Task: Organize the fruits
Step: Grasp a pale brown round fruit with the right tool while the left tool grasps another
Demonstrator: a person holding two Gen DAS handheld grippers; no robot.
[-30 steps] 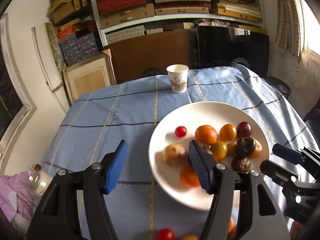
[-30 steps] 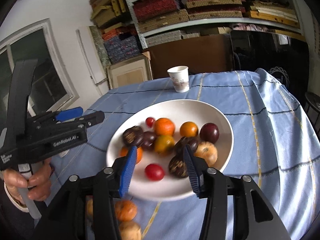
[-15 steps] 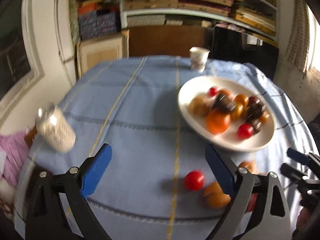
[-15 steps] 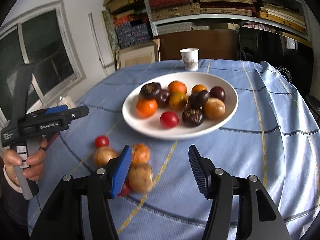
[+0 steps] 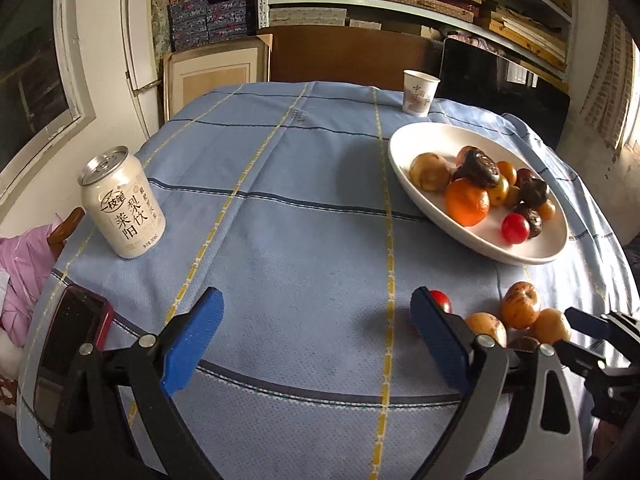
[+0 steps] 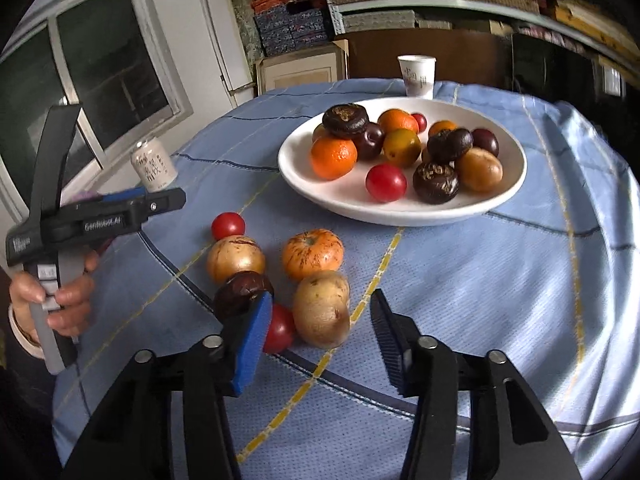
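Hovering over the blue checked cloth on the surface (image 5: 304, 216), the left gripper (image 5: 316, 332) stands wide apart with only bare cloth between its blue pads; nothing is held. At the far left of the left wrist view a dark phone (image 5: 68, 344) lies at the cloth's edge, and above it a pale drink can (image 5: 122, 208) stands upright. A paper cup (image 5: 418, 92) stands at the upper right near the far rim, just beyond the white plate (image 5: 532, 256), which carries a heap of fruit: an orange (image 5: 466, 202), brown and dark round fruits, and a red tomato (image 5: 515, 229). Below the plate, at lower right, loose fruit lies on the cloth beside the left gripper's right finger.

In the right wrist view, a person's hand (image 6: 60, 300) at the left edge grasps the handle of the left gripper. Right of it, in the middle of the frame, the loose fruit forms a cluster: a small red tomato (image 6: 228, 226), a tan round fruit (image 6: 236, 260), a dark brown fruit (image 6: 242, 292), a streaked orange fruit (image 6: 313, 254), a yellowish brown fruit (image 6: 322, 310) and another red one (image 6: 280, 328) touching it. The right gripper (image 6: 320, 340) has just been closing; the yellowish brown fruit sits between its fingers, with a visible gap to the right finger, so it grips nothing.
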